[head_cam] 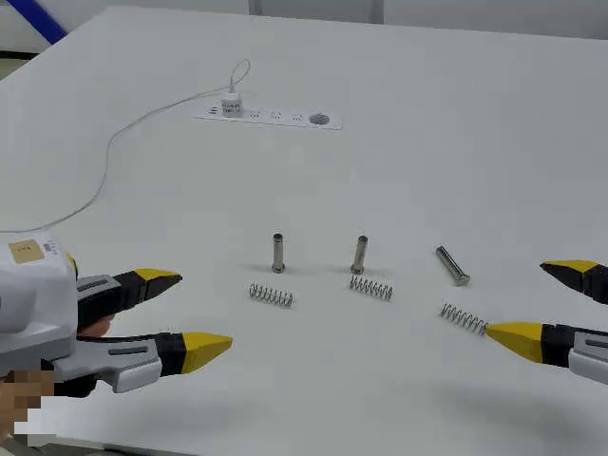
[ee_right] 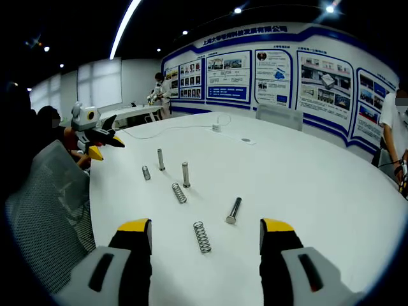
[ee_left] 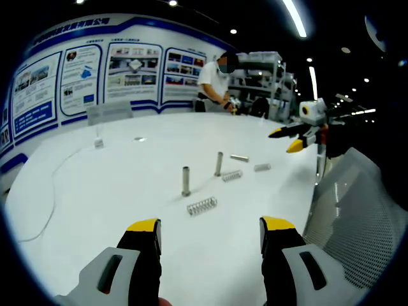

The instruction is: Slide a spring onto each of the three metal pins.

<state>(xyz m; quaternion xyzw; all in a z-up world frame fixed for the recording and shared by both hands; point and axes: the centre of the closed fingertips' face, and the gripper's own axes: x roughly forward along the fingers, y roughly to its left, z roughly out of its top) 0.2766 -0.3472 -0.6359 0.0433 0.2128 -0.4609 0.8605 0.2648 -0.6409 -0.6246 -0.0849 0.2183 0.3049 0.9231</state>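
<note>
Nearest, the left gripper (head_cam: 201, 311) and right gripper (head_cam: 516, 298) are held over the white surface (head_cam: 475, 142), fingers spread wide and empty. Just beyond, three short coiled springs are laid flat (left spring (head_cam: 271, 295), middle spring (head_cam: 370, 289), right spring (head_cam: 463, 318)), each just in front of a grey metal pin: left pin (head_cam: 277, 253) and middle pin (head_cam: 360, 255) stood upright, right pin (head_cam: 452, 265) laid on its side. Farther off, a power strip (head_cam: 271, 116) is seen.

Blue-trimmed display boards (ee_right: 268, 70) flank a white table (head_cam: 456, 114) under a ceiling strip light (ee_right: 125, 29); what may be shelving (ee_left: 261, 67) stands beyond.
</note>
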